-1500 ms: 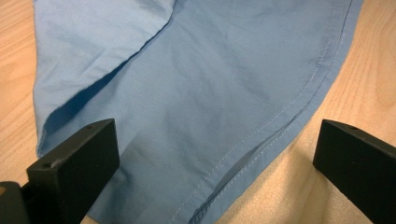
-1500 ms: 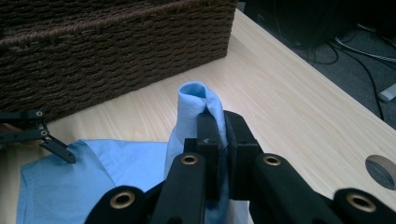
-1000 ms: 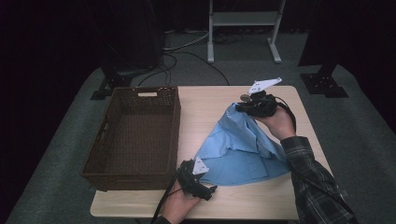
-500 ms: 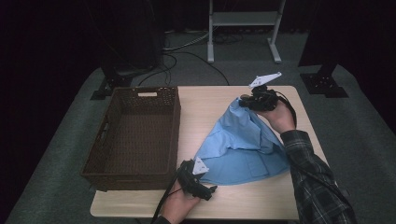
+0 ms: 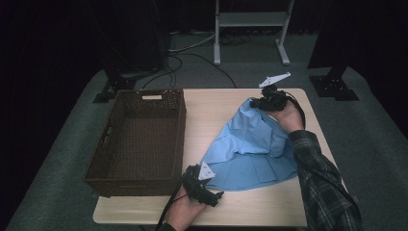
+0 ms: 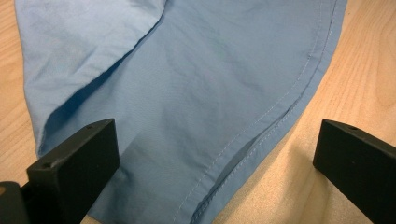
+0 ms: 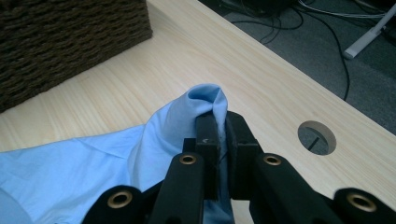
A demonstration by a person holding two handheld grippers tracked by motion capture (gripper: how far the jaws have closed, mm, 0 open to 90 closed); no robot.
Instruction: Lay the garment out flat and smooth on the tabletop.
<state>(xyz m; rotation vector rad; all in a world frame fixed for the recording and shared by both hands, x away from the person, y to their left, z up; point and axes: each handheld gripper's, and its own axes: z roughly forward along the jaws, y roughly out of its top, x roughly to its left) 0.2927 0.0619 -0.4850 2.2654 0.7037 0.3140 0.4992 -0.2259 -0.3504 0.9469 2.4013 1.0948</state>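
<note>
While we hold the blue shirt [image 5: 250, 149] by one pinched fold only, most of what could go wrong comes from the cloth itself. Taking the wicker basket [image 5: 137, 139] as our landmark: the shirt lies spread on the table [image 5: 211, 103] just beside the basket's right wall, well outside it, with its near hem close to the basket's front corner. Our right gripper [image 7: 218, 133] is clamped tight on a peak of cloth at the shirt's far end, the point farthest from the basket; so small a bite could slip out if we pull hard, we judge. Our left gripper [image 5: 202, 185] rests by the basket's front right corner with its jaws spread wide, the stitched hem [image 6: 261, 126] lying between them but not pressed; if we lift now, that end would drag, bunch, or catch on the basket's rim. Beyond the shirt, the round hole [image 7: 316, 137] in the tabletop could snag a trailing edge. As for writing, we can read none: a pale tag on the basket's far wall [image 5: 152, 97] is too small to make out.
</note>
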